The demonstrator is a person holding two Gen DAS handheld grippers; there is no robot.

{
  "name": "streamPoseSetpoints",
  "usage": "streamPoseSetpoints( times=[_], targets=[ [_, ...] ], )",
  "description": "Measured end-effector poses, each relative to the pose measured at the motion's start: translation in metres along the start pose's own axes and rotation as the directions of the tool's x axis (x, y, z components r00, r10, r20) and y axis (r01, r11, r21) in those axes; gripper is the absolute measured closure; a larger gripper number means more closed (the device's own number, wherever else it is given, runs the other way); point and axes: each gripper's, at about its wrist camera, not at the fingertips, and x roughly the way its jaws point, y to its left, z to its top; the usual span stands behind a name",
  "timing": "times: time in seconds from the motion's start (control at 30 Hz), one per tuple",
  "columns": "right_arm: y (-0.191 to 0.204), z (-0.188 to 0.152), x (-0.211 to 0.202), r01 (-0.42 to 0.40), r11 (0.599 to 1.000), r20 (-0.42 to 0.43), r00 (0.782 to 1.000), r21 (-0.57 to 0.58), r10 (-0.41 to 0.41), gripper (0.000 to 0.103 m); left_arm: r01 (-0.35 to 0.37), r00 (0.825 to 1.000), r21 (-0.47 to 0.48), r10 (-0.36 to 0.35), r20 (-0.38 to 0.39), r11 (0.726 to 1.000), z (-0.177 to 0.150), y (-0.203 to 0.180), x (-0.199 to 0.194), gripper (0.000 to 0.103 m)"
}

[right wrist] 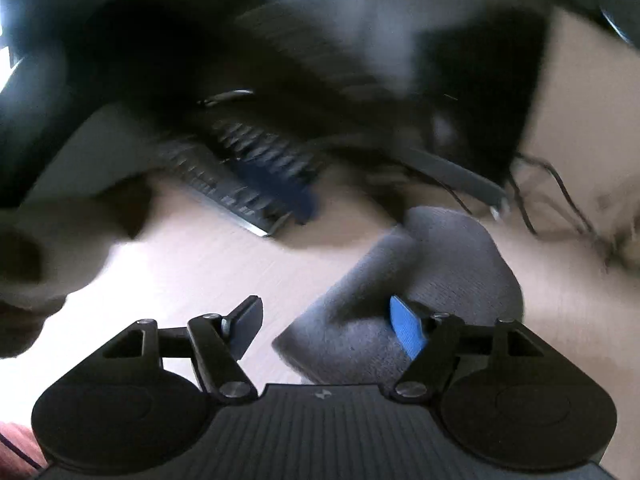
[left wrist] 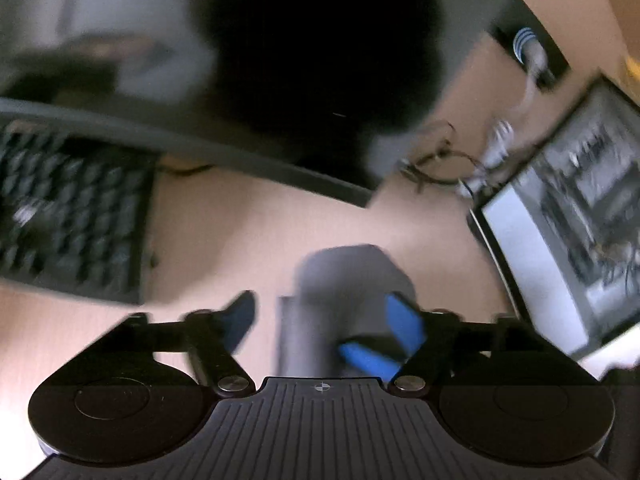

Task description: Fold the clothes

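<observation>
Grey folded cloth (right wrist: 420,280) on the pale worktop (right wrist: 192,264), long axis slanting lower-left to upper-right; right gripper (right wrist: 326,328) nearer, fingers released, blue pad over its right half; left gripper (left wrist: 320,320) likewise spread, cloth between.

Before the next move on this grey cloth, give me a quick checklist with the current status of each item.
1. Left gripper jaws apart: ok.
2. Right gripper jaws apart: ok.
3. Grey cloth lying on the wooden desk, clamped by neither gripper: ok.
4. Cloth folded neatly: cannot tell, views are blurred.
5. Keyboard clear of the cloth: ok, bare desk shows between them.
6. Cables clear of the cloth: cannot tell, they lie close behind it.
</observation>
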Motion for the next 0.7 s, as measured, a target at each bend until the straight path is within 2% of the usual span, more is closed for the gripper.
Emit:
streamPoseSetpoints(
  times=[0.07,0.13,0.2,0.3,0.33,0.4,0.43,0.5,0.7],
  targets=[
    [0.003,0.001,-0.006,-0.033,0.999,0.013,0.999,-0.036,0.033,0.031,-0.039,0.999,0.058,0.041,-0.034,0.998,0.003,-0.009,0.016,0.026],
    [-0.006,-0.002,-0.017,-0.063,0.997,0.014,0.998,-0.033,0.064,0.030,-0.067,0.995,0.069,0.072,-0.070,0.995,0.004,-0.007,0.029,0.024],
    [-0.026,-0.009,-0.034,-0.107,0.994,0.019,0.994,0.020,0.107,0.029,-0.081,0.992,0.076,0.088,-0.087,0.994,0.001,-0.003,0.034,0.022],
    [-0.069,-0.025,-0.059,-0.130,0.967,0.020,0.991,0.217,0.129,0.024,-0.096,0.992,0.111,0.105,-0.070,0.989,-0.001,-0.006,0.032,0.022],
    [-0.087,-0.032,-0.065,-0.131,0.936,0.025,0.991,0.328,0.130,0.022,-0.103,0.992,0.125,0.111,-0.064,0.987,-0.002,-0.008,0.032,0.021],
    [-0.119,-0.047,-0.065,-0.151,0.829,0.041,0.987,0.539,0.153,0.020,-0.114,0.991,0.147,0.122,-0.050,0.983,-0.004,-0.010,0.031,0.021],
    [-0.131,-0.053,-0.061,-0.154,0.773,0.044,0.986,0.616,0.161,0.020,-0.115,0.991,0.149,0.123,-0.049,0.982,-0.004,-0.010,0.031,0.020],
    [-0.140,-0.062,-0.049,-0.152,0.703,0.035,0.983,0.695,0.178,0.020,-0.116,0.991,0.149,0.125,-0.048,0.982,-0.005,-0.009,0.031,0.020],
    [-0.130,-0.066,-0.007,-0.212,0.619,0.033,0.957,0.757,0.288,0.018,-0.122,0.990,0.134,0.130,-0.053,0.983,-0.007,0.002,0.029,0.014]
  ],
)
